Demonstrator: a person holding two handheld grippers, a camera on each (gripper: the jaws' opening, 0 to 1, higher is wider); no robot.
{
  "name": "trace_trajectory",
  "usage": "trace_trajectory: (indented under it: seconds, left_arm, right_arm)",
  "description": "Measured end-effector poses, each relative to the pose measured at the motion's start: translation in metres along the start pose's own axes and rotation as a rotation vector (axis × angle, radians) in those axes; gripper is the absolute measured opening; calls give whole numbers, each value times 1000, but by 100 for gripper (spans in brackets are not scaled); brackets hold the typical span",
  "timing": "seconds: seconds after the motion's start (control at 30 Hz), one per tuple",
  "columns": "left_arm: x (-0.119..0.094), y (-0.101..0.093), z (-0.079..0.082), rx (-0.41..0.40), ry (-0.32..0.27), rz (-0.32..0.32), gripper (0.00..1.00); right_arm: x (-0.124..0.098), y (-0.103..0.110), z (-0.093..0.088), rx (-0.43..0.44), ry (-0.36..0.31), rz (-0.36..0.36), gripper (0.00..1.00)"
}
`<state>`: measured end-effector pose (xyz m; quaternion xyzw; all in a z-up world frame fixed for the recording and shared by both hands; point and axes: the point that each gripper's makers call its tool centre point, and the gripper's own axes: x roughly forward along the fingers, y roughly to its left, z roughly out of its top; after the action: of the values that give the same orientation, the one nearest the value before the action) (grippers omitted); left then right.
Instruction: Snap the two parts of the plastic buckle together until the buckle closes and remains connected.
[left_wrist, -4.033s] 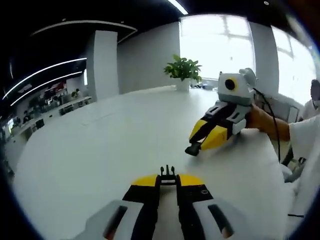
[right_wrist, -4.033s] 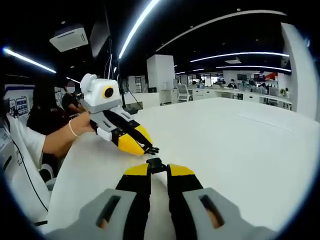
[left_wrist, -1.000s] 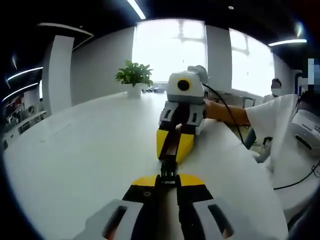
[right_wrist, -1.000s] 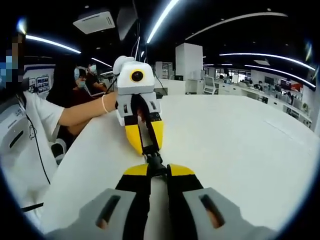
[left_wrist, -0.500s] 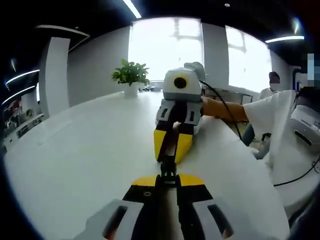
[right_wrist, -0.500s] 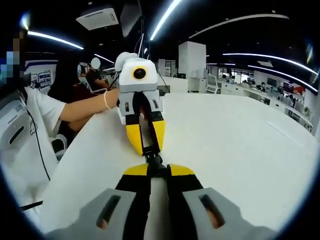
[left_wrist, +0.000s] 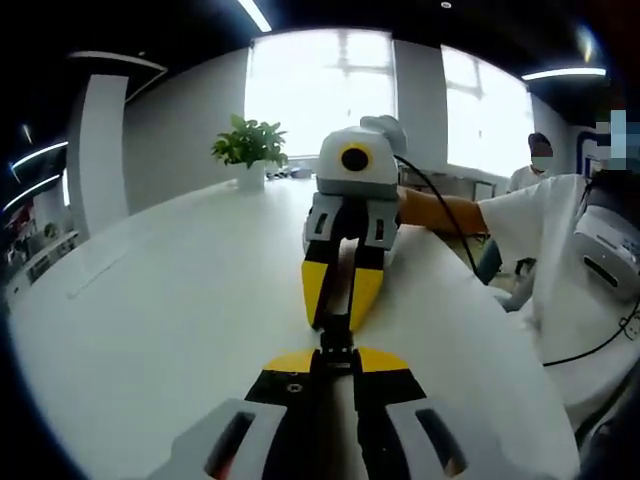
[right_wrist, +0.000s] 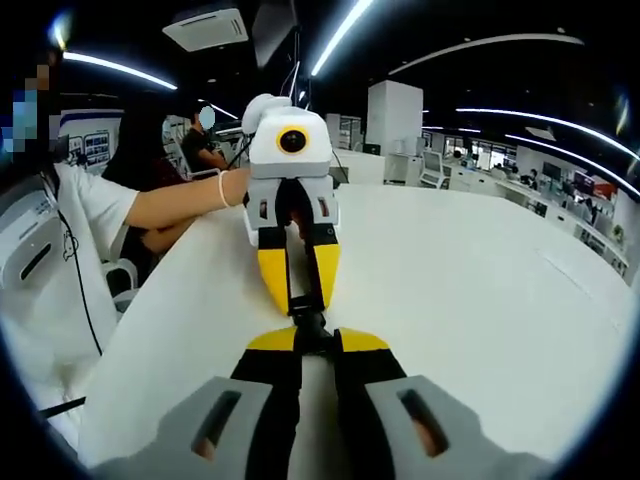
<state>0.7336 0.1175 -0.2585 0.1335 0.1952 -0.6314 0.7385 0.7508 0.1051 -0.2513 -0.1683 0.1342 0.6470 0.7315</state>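
A small black plastic buckle (left_wrist: 336, 343) sits between two grippers that face each other tip to tip above a white table (left_wrist: 180, 300). In the left gripper view my left gripper (left_wrist: 336, 360) is shut on the near buckle part. The right gripper (left_wrist: 336, 322) comes straight at it, shut on the far part. In the right gripper view my right gripper (right_wrist: 311, 341) holds its black buckle (right_wrist: 309, 323) part against the left gripper (right_wrist: 306, 304). The two parts touch in one line; the seam between them is too small to read.
A potted plant (left_wrist: 247, 150) stands at the table's far side, before bright windows. A person in a white sleeve (left_wrist: 535, 215) sits at the table's right edge and holds both grippers. A pillar (right_wrist: 391, 118) and desks lie beyond the table.
Four seconds ago the grippers were apart and angled, each with its own buckle part. They have since lined up head-on and the parts have met; over the last second they pressed slightly closer.
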Motion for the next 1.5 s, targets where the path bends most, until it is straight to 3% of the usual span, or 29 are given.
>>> trace_trajectory:
  seconds: [0.07, 0.17, 0.2, 0.47, 0.8, 1.2, 1.5]
  left_arm:
    - [0, -3, 0, 1, 0, -4, 14]
    - [0, -5, 1, -17, -8, 10, 33]
    - [0, -6, 0, -20, -5, 10, 35]
    - [-7, 1, -4, 0, -10, 84, 22]
    - [-13, 0, -7, -19, -36, 122, 12]
    - [-12, -3, -5, -34, -38, 70, 10]
    - [-10, -4, -4, 23, 13, -13, 9]
  right_arm:
    - [0, 2, 0, 4, -4, 6, 13]
    - [-1, 0, -1, 6, -4, -9, 19]
    - [-1, 0, -1, 7, -4, -12, 19]
    - [-3, 4, -2, 13, -10, -1, 17]
    - [-2, 8, -3, 22, -15, 5, 13]
    - [-2, 9, -3, -15, -11, 32, 11]
    - [-1, 11, -2, -43, 13, 97, 9]
